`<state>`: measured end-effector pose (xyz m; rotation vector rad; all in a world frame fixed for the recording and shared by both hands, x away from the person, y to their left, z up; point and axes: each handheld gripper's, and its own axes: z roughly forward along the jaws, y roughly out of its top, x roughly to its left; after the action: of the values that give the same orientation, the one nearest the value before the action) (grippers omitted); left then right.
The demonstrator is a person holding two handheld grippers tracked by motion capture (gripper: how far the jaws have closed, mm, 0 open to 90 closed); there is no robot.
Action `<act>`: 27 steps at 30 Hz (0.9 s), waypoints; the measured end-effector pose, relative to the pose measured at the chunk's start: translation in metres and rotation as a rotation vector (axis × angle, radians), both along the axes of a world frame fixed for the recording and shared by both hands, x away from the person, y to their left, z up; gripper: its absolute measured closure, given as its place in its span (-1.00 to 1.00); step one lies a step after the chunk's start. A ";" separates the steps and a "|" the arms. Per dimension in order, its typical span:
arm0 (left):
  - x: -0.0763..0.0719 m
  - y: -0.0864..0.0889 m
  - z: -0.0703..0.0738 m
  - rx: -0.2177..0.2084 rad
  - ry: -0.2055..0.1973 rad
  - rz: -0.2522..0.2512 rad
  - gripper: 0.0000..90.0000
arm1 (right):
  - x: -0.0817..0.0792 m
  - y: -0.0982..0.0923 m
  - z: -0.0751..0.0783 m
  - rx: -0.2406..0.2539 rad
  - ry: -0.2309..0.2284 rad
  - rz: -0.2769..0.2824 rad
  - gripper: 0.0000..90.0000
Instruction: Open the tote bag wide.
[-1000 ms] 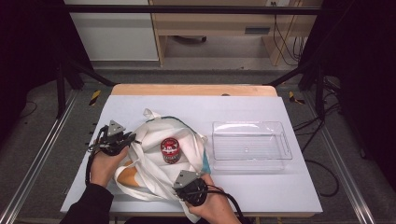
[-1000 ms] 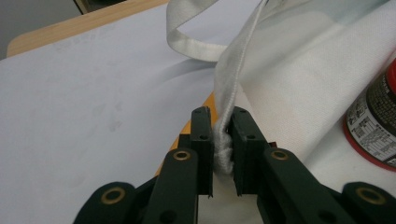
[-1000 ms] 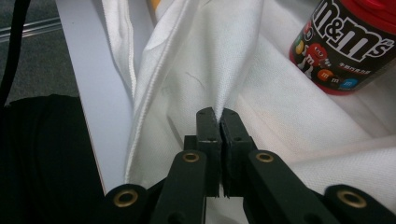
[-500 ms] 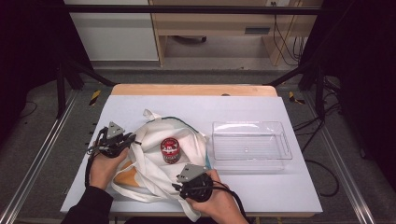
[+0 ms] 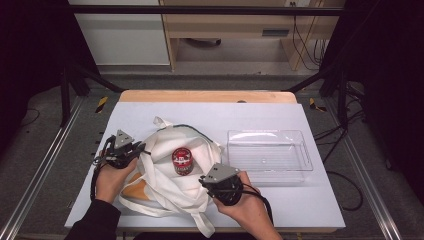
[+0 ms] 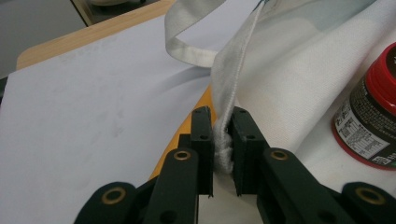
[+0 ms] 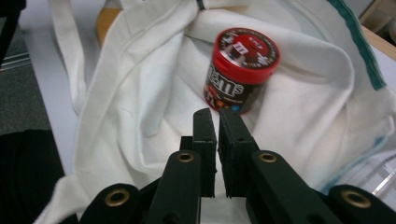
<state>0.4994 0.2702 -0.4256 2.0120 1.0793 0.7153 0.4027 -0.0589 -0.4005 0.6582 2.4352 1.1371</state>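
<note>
The left gripper (image 6: 223, 140) is clamped on the white tote bag's (image 5: 165, 170) rim at nine o'clock, holding it open. The right gripper (image 7: 217, 122), jaws together and empty, points at the red-lidded candy jar (image 5: 182, 161) inside. The jar isn't gripped yet; the clear tray (image 5: 270, 156) at three o'clock waits.

The candy jar (image 6: 369, 126) is cut off by the right edge of the left gripper view, its lid and label only partly seen, and in the right gripper view the jar (image 7: 240, 70) is slightly blurred, its small print unreadable. An orange thing (image 5: 137, 190) under the white cloth bag (image 5: 165, 170) beside the jar is mostly covered; what it is cannot be told. Beside the jar, the bag's hem vanishes between the left gripper (image 6: 223, 135) jaws. The clear tray (image 7: 380, 179) is clipped at the corner.
</note>
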 end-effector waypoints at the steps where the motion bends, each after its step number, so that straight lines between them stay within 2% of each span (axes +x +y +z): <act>1: 0.000 0.000 0.000 0.001 0.000 -0.001 0.80 | 0.001 -0.002 -0.002 -0.003 0.002 -0.008 0.94; 6: 0.000 0.000 -0.001 0.001 0.005 -0.003 0.80 | 0.004 -0.012 -0.011 -0.015 0.016 -0.049 0.98; 8: 0.000 0.000 -0.001 0.004 0.004 -0.005 0.80 | 0.005 -0.017 -0.014 -0.006 0.022 -0.059 0.99; 17: 0.001 -0.002 -0.005 0.003 0.011 -0.006 0.80 | 0.001 -0.038 -0.029 -0.011 0.055 -0.112 1.00; 24: -0.001 -0.005 -0.005 0.013 0.003 -0.006 0.80 | 0.000 -0.048 -0.043 -0.012 0.084 -0.128 1.00; 27: -0.001 -0.003 -0.006 0.001 0.005 -0.003 0.80 | 0.000 -0.050 -0.047 -0.015 0.090 -0.129 1.00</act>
<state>0.4986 0.2673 -0.4313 2.0170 1.0782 0.7100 0.4032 -0.1093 -0.4474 0.8662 2.4328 1.0582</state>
